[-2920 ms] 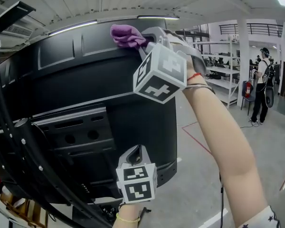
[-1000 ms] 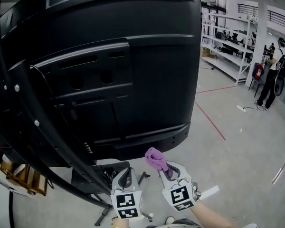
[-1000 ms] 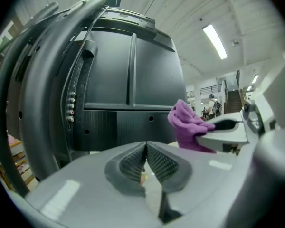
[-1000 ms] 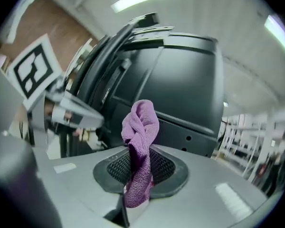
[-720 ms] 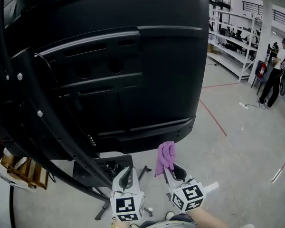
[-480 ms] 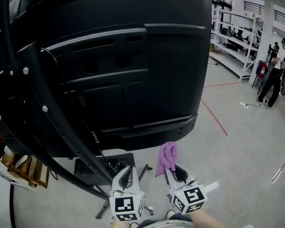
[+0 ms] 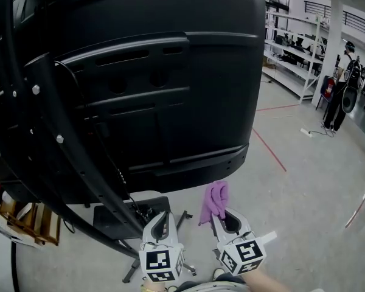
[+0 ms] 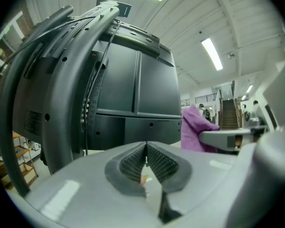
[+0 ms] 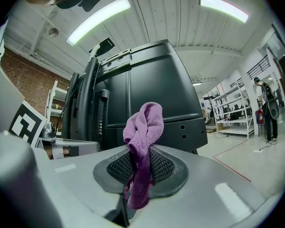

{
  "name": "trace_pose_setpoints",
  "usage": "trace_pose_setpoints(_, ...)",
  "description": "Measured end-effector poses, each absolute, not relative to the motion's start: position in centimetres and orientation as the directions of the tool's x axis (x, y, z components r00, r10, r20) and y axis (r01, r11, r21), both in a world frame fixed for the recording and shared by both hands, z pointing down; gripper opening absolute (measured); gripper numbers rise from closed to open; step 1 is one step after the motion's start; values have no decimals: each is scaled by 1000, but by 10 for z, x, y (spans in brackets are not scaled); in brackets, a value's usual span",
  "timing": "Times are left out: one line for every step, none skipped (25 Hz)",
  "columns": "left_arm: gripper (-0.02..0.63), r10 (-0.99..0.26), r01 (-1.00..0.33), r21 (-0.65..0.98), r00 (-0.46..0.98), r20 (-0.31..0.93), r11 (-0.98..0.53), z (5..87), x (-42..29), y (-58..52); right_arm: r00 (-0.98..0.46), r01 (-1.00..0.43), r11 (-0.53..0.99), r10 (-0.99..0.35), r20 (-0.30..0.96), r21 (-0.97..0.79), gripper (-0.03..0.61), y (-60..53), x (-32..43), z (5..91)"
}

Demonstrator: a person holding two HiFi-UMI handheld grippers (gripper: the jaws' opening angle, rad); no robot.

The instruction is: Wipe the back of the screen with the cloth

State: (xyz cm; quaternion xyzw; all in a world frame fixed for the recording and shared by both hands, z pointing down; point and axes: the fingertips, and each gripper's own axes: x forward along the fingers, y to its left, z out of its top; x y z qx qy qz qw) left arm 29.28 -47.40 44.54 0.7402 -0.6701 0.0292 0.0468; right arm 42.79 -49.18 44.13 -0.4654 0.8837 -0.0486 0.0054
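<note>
Right claw (image 9: 140,167) is clenched on the purple cloth (image 9: 145,125), which stands up from between the pads, with a tail hanging down in front of them. Left claw (image 8: 146,159) is clenched, pads together, nothing held. Both claws sit side by side low over the floor (image 7: 304,187), below the bottom edge of the screen (image 7: 146,72). The cloth is clear of the black back panel, not touching it. Curved black stand bars (image 7: 42,120) cross the panel's left side. A person (image 7: 339,84) stands far off
</note>
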Motion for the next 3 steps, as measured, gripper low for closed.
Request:
trace_pose_setpoints(8,-989,-995,29,102,107,-99,445,292,-474,-564,-824,559,-825,34,-88,63,-491,428,441)
trace_pose_setpoints(8,-989,-995,27,103,107,-101,445,292,-474,-561,-826,557,-827,33,-84,61,-490,428,441)
trace_pose_setpoints(8,-989,-994,25,105,106,-102,445,292,-474,-558,-828,555,-829,31,-81,63,-489,427,440)
